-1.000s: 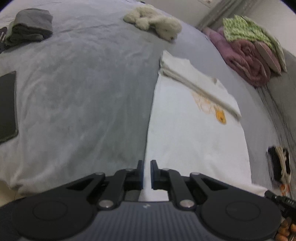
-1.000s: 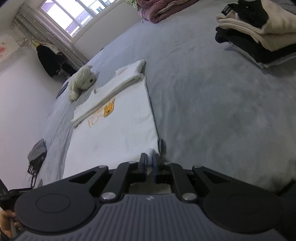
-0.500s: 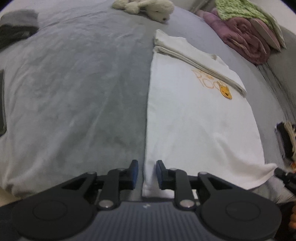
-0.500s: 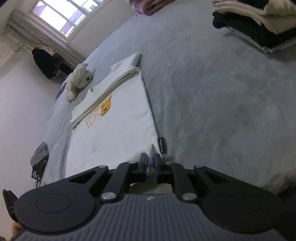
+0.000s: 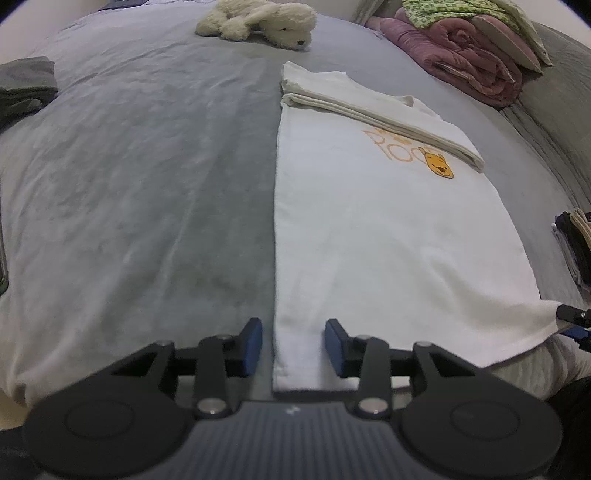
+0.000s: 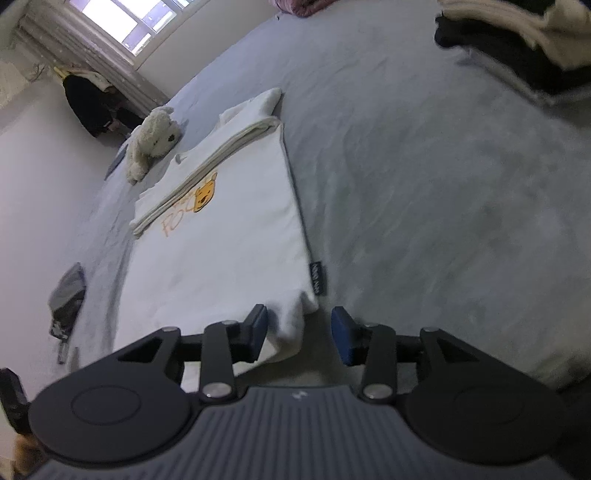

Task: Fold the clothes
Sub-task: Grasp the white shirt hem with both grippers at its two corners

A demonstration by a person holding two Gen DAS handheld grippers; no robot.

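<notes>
A white T-shirt [image 5: 369,221] with an orange bear print lies flat on the grey bed, its sleeves folded across the top. My left gripper [image 5: 293,345] is open, and the shirt's near left hem corner lies between its blue pads. In the right wrist view the same T-shirt [image 6: 221,240] shows a small black label at its right edge. My right gripper [image 6: 299,336] is open too, with the near right hem corner lying loose between its fingers. Neither gripper grips the cloth.
A cream plush toy [image 5: 258,22] lies beyond the shirt. Rolled pink and green bedding [image 5: 469,48] sits at the far right. A stack of folded dark and cream clothes [image 6: 517,44] rests at the right, and a grey folded garment [image 5: 26,85] at the far left.
Both grippers were shut on the hem corners a second ago; they lowered the hem onto the bed and have opened, letting the shirt lie flat.
</notes>
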